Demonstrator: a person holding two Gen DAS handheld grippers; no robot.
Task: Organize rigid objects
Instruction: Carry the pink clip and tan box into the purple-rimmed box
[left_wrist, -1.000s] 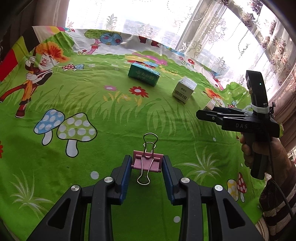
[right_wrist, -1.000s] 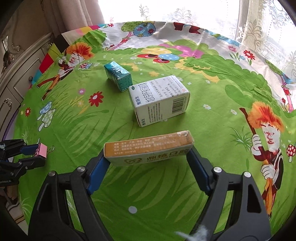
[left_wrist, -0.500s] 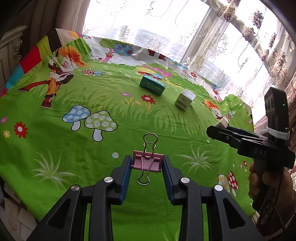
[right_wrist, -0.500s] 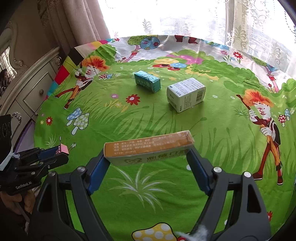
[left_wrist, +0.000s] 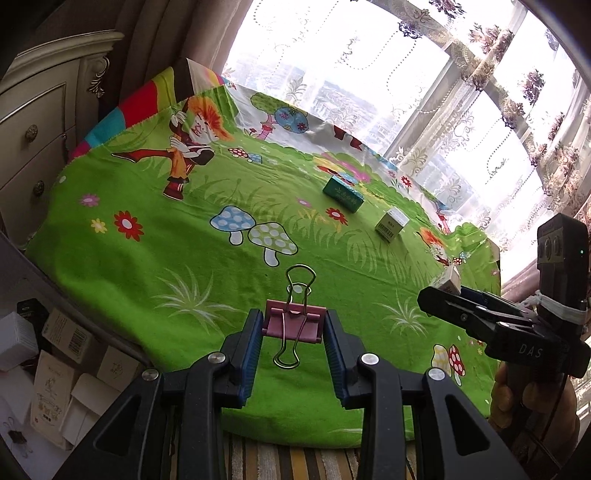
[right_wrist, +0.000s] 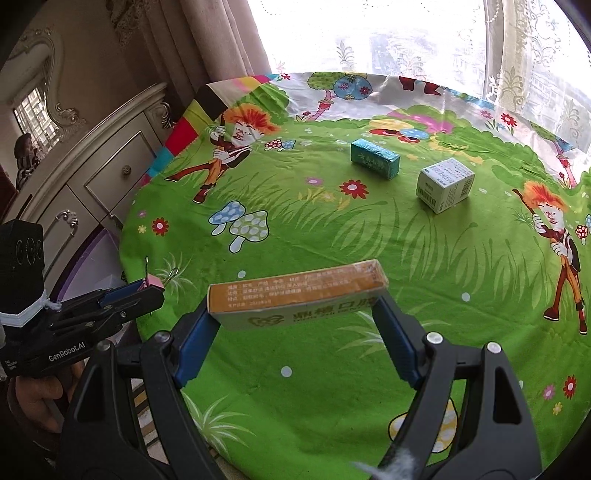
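My left gripper (left_wrist: 293, 325) is shut on a pink binder clip (left_wrist: 291, 323), held in the air above the near edge of the green cartoon cloth (left_wrist: 166, 229). In the right wrist view that same gripper (right_wrist: 147, 286) shows at the left with the clip (right_wrist: 153, 282) at its tip. My right gripper (right_wrist: 295, 306) is shut on a long orange and white box (right_wrist: 295, 295), gripped end to end and lifted off the cloth. A teal box (right_wrist: 375, 158) and a white barcoded box (right_wrist: 445, 184) rest on the far part of the cloth.
A cream cabinet with drawers (right_wrist: 99, 177) stands left of the table. Below the table's left edge lies a bin of several small cartons (left_wrist: 48, 369). Lace curtains and a window (left_wrist: 424, 92) are behind. A striped floor (left_wrist: 295, 461) shows under the near edge.
Both grippers have pulled back and up from the table with their loads still held. The boxes on the cloth look smaller and farther away, and the table's near edge and the cartons below have come into view.
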